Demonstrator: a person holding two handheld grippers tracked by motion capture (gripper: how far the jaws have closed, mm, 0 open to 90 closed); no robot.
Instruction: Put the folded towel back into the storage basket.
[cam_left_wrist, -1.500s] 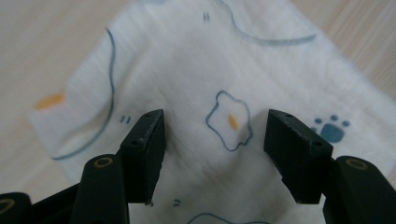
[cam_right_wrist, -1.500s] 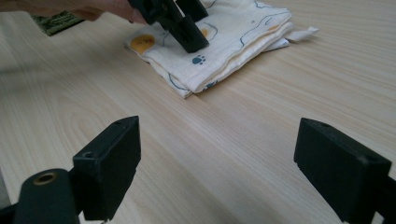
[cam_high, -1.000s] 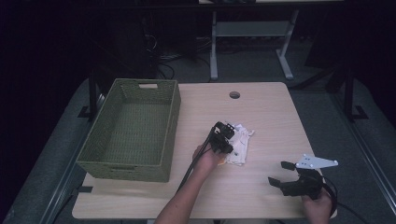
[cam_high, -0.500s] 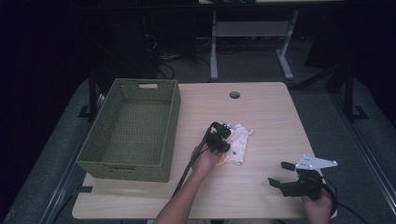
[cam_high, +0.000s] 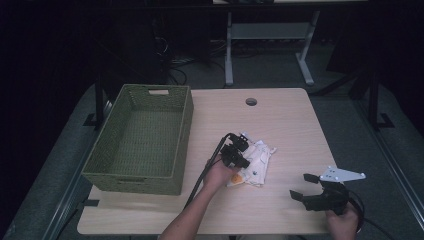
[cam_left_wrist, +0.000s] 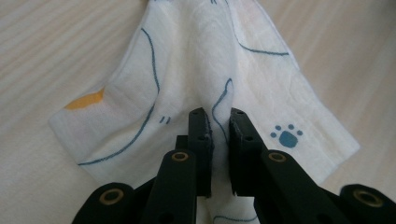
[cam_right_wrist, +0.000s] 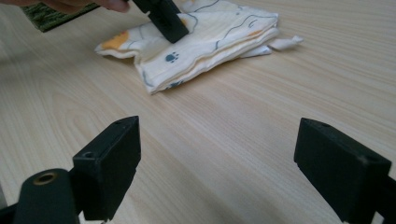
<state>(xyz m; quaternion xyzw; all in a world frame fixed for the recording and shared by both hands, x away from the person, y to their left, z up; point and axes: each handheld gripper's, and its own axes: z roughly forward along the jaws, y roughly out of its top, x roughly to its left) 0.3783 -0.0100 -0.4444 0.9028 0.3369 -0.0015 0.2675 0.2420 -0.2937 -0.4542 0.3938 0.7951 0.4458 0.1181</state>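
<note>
On the left, we are looking at a green woven basket (cam_high: 142, 140) sitting open-topped on the wooden table (cam_high: 280, 120), with nothing visible inside it. Just to its right, our left gripper (cam_left_wrist: 218, 122) is pressing down on a folded cream cloth (cam_high: 255, 164) near the middle of the table. Its jaws have just been closing: a second ago they were standing a little wider, and now they are pinching a raised ridge of the top layer between them. The hand itself is not shifting between the pictures, and the cloth is lying where it lay before. We are judging from this that the grasp is now made and the cloth is ready to be lifted, most likely toward the basket beside it, though it is not yet leaving the table.

Farther right, our right gripper (cam_high: 309, 189) is hovering near the front edge of the table, well apart from the cloth, with its jaws spread wide and nothing between them.

We are finding no brand, label or readable writing anywhere. The cloth is only carrying a print: thin blue curving lines, orange patches and a small blue paw mark (cam_left_wrist: 286, 136).
</note>
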